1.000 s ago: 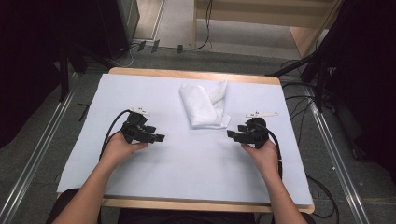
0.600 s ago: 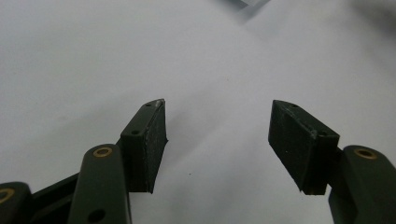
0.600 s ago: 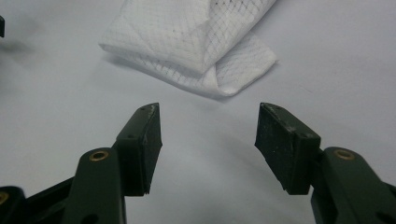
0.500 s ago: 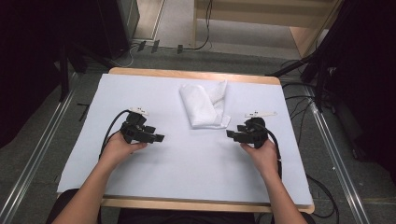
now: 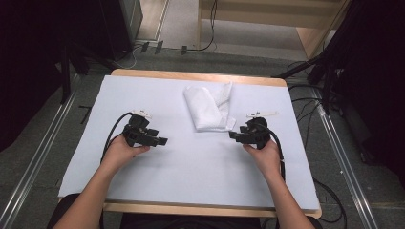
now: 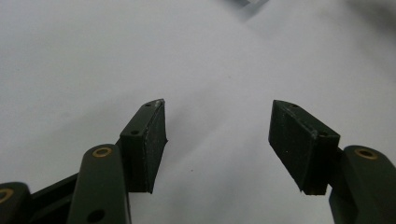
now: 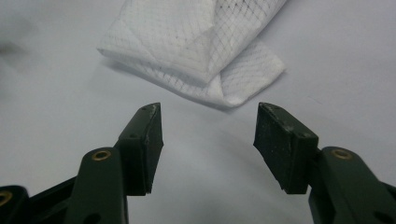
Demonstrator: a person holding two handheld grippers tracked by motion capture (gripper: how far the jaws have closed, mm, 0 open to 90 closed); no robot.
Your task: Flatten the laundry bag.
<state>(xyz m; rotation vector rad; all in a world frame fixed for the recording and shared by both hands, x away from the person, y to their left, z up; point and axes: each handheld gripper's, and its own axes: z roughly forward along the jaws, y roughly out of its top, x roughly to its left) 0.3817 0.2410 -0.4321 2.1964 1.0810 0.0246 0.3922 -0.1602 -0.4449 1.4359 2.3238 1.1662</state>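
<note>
A folded white cloth with a fine grid weave (image 5: 208, 108) lies in the upper centre of the high view, on the pale sheet that covers the wooden-edged table (image 5: 191, 162). It rests flat in several stacked layers, with a looser flap toward its upper right and a corner that points to the lower right. In the right gripper view the same cloth (image 7: 196, 46) occupies the upper centre of the frame, its nearest corner just above the gap between the two black jaws.

The left gripper (image 5: 161, 141) sits at centre left of the high view, well apart from the cloth; in the left gripper view (image 6: 217, 140) its jaws stand wide apart over bare sheet and grasp nothing. The right gripper (image 5: 233, 135) sits at centre right, near the cloth's lower right corner but not touching it; its jaws (image 7: 208, 140) are likewise spread and empty.

Judged from its drape and thin layers, the cloth is light, soft and limp, not fragile, and liable to unfold or slide on the smooth sheet if lifted by one layer alone. A sound hold is probably the projecting lower right corner, where an edge lies free of the sheet, with all layers pinched together; the second gripper could take the opposite edge to keep the fold intact.
</note>
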